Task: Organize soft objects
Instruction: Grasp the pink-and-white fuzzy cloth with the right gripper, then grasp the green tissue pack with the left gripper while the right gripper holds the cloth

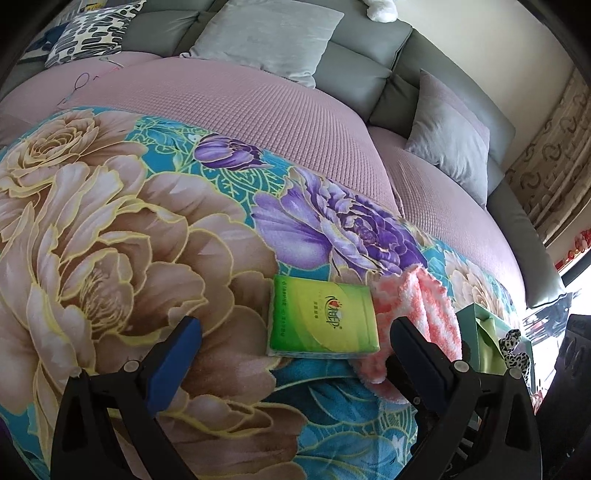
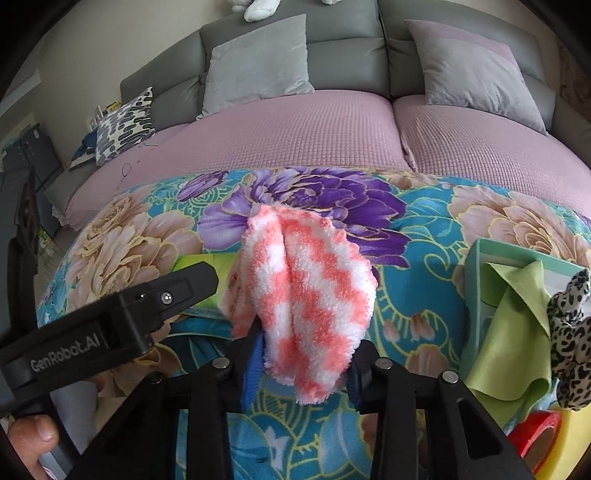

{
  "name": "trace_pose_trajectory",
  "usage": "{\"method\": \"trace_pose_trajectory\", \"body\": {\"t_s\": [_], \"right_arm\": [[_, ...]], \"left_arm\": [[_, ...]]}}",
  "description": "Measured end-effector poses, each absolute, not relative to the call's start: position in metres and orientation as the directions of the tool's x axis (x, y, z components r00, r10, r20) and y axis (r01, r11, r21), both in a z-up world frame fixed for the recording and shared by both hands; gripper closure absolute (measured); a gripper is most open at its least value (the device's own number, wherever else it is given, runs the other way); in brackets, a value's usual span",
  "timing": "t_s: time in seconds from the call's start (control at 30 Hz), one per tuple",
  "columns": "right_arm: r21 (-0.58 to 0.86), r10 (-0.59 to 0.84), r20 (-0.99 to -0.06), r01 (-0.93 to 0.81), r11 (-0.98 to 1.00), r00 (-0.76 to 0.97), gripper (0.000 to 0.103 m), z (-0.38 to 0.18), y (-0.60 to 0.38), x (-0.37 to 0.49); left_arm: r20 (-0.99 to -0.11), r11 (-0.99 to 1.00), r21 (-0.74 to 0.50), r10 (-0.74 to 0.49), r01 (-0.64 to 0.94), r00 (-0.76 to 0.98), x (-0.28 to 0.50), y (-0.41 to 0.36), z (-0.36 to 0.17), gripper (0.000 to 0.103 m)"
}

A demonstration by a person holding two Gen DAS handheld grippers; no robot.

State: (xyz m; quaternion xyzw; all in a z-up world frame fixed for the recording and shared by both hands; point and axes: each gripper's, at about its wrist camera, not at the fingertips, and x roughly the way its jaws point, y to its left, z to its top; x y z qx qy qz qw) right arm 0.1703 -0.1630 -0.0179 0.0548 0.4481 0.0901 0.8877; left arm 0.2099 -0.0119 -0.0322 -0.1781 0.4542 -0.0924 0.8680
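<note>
**Right fingers clamp the pink-and-white cloth; left fingers spread above the blanket**

Your right gripper (image 2: 299, 363) has its fingers closed on the fuzzy pink-and-white cloth (image 2: 308, 291), which stands bunched and folded up out of the grip, lifted over the floral blanket (image 2: 413, 243). At 3 o'clock of it sits a teal box (image 2: 476, 280) holding a green cloth (image 2: 513, 325) and a leopard-print fabric piece (image 2: 570, 332); a red tape roll (image 2: 535, 432) lies near the box at 5 o'clock.

Your left gripper (image 1: 295, 345) comes in at 9 o'clock in the right view, and your fingers (image 1: 177, 354) there are spread wide, holding nothing, hovering over the blanket. Between those fingers, slightly farther out, lies a green tissue pack (image 1: 323, 319) flat on the blanket, touching the pink cloth at its 3 o'clock side.

Beyond the blanket, at 12 o'clock, stretches the pink waffle-textured sofa cover (image 2: 295, 136). Farther back two grey cushions (image 2: 258, 62) lean upright against the grey sofa backrest (image 2: 347, 33), and a patterned black-and-white cushion (image 2: 123, 125) sits at 10 o'clock.
</note>
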Motion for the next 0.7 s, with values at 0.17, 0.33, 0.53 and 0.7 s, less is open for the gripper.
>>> {"method": "trace_pose_trajectory", "body": {"t_s": [0.17, 0.33, 0.53, 0.7], "right_arm": [[0.189, 0.204, -0.787, -0.088, 0.978, 0.583, 0.064, -0.018, -0.174, 0.168], [0.18, 0.179, -0.791, -0.057, 0.982, 0.585, 0.064, -0.015, -0.186, 0.166], [0.19, 0.172, -0.791, -0.032, 0.981, 0.587, 0.064, -0.013, -0.196, 0.165], [0.193, 0.174, -0.792, -0.031, 0.981, 0.585, 0.064, -0.013, -0.197, 0.164]], "left_arm": [[-0.757, 0.922, -0.387, -0.325, 0.013, 0.566, 0.211, -0.016, -0.035, 0.001], [-0.766, 0.934, -0.357, -0.306, 0.021, 0.566, 0.213, -0.024, -0.036, 0.001], [-0.788, 0.96, -0.278, -0.248, 0.033, 0.563, 0.216, -0.035, -0.039, 0.001], [-0.805, 0.978, -0.206, -0.19, 0.036, 0.562, 0.217, -0.043, -0.043, 0.003]]}}
